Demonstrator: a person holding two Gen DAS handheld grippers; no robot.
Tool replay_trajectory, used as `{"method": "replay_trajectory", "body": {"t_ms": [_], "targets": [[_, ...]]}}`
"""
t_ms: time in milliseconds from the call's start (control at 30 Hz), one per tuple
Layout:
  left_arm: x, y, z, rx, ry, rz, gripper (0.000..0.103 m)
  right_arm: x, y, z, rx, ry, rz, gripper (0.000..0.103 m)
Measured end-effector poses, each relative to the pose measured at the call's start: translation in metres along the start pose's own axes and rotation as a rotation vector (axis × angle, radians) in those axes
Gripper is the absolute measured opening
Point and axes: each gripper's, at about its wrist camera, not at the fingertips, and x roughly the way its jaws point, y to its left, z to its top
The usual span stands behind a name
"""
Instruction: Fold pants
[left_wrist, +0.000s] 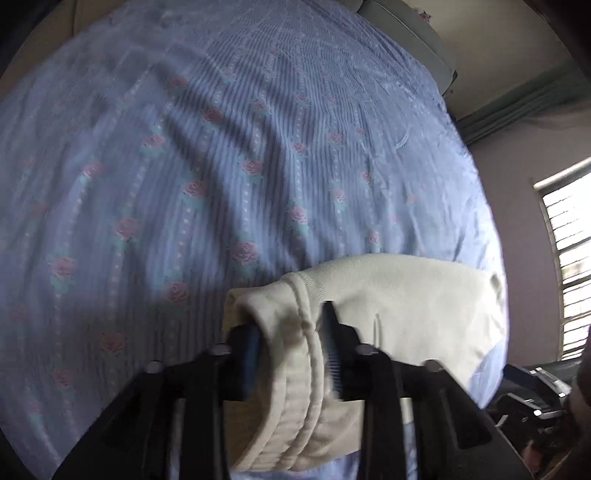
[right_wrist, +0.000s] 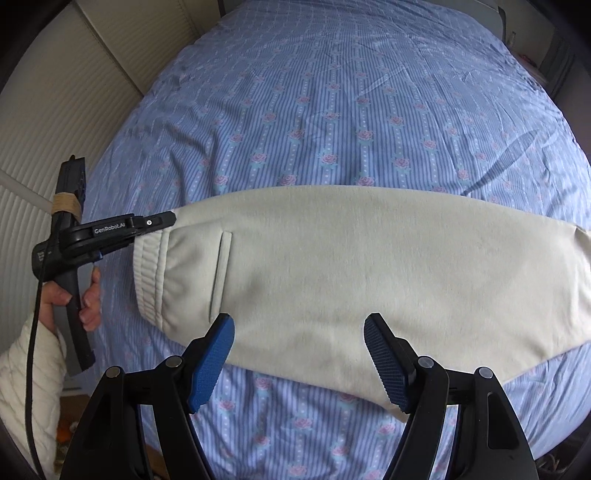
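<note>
Cream pants (right_wrist: 332, 273) lie across the near part of the bed, folded lengthwise, with the ribbed waistband (right_wrist: 149, 277) at the left. My left gripper (left_wrist: 291, 350) is shut on the waistband (left_wrist: 295, 387) and lifts its top corner; it also shows in the right wrist view (right_wrist: 162, 221) at the waistband's far corner. My right gripper (right_wrist: 299, 358) is open and empty, its blue pads (right_wrist: 212, 363) hovering over the near edge of the pants, touching nothing that I can see.
The bed (right_wrist: 332, 110) has a blue striped sheet with pink roses. A white ribbed wall or wardrobe (right_wrist: 55, 129) runs along the left side. A window (left_wrist: 569, 273) and dark clutter (left_wrist: 532, 398) lie beyond the bed's right edge.
</note>
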Motion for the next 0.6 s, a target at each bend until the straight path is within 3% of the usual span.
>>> {"method": "replay_trajectory", "body": {"t_ms": [33, 67, 167, 300, 400, 600], "targets": [[-0.012, -0.005, -0.002, 0.047, -0.053, 0.112, 0.089, -0.002, -0.005, -0.004, 0.006, -0.001, 0.0, 0.074], [-0.025, -0.008, -0.006, 0.093, -0.116, 0.183, 0.087, -0.004, -0.011, -0.008, 0.015, -0.002, -0.003, 0.074], [-0.051, -0.022, -0.02, 0.184, -0.122, 0.263, 0.087, -0.009, -0.029, -0.022, 0.047, -0.001, -0.031, 0.074], [-0.075, -0.054, -0.063, 0.187, -0.136, 0.2, 0.088, -0.014, -0.049, -0.047, 0.069, 0.008, -0.013, 0.074], [-0.076, -0.069, -0.098, 0.09, -0.126, 0.174, 0.088, -0.018, -0.066, -0.069, 0.049, 0.016, 0.017, 0.074], [-0.063, -0.093, -0.172, -0.142, -0.075, 0.198, 0.088, -0.005, -0.101, -0.113, -0.007, 0.074, 0.073, 0.074]]}}
